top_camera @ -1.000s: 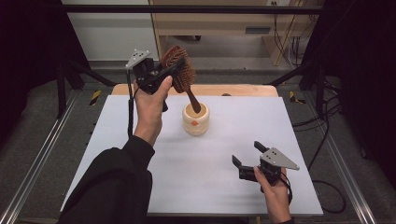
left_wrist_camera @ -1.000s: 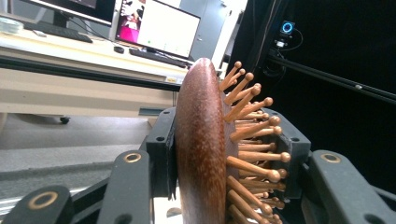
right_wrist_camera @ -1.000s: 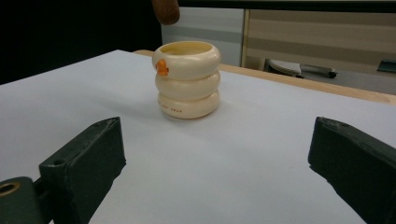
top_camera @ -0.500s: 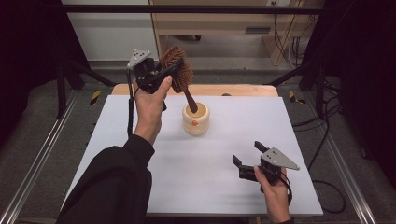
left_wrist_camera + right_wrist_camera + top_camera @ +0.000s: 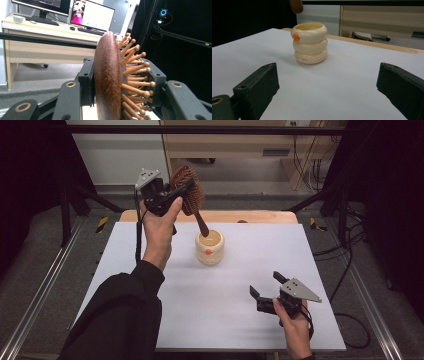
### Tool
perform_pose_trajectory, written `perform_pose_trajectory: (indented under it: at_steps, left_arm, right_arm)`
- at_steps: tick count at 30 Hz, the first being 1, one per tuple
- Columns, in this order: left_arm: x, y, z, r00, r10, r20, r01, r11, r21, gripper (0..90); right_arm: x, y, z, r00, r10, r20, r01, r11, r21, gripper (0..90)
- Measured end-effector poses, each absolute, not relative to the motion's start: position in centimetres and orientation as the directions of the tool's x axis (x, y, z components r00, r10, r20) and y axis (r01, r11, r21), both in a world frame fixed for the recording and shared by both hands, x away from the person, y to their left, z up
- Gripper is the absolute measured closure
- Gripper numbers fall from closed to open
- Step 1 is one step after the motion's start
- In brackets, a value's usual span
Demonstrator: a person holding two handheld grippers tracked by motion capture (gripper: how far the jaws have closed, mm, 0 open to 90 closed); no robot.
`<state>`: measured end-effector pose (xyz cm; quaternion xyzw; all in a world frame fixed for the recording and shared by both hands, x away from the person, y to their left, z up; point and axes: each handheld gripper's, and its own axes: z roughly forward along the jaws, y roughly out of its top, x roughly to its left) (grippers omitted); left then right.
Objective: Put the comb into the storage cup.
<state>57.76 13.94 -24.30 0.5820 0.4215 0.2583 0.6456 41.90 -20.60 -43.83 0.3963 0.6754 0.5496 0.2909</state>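
cup (image 5: 209, 247) mid-table, open table (image 5: 150, 270) around

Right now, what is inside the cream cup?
The cup looks empty near its yellow rim; its bottom is hidden. The hairbrush handle tip hangs just above, held by the left gripper.

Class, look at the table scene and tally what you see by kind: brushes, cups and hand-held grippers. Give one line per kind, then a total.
Wooden hairbrush: 1, clamped in the left gripper, handle tip above the cup
Cream ringed cup: 1, standing on the white table
Grippers: 2, with the right gripper open, low over the table
Total: 4
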Motion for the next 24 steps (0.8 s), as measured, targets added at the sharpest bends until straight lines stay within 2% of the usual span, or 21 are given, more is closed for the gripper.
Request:
perform_pose_trajectory:
  at_steps: [24]
  left_arm:
    - [58.3, 12.9, -25.3, 0.51, 0.835, -0.205, 0.149, 0.149, 0.978, 51.6]
  right_arm:
    - [41.9, -20.7, -43.8, -0.515, 0.855, 0.054, 0.219, 0.071, 0.973, 3.7]
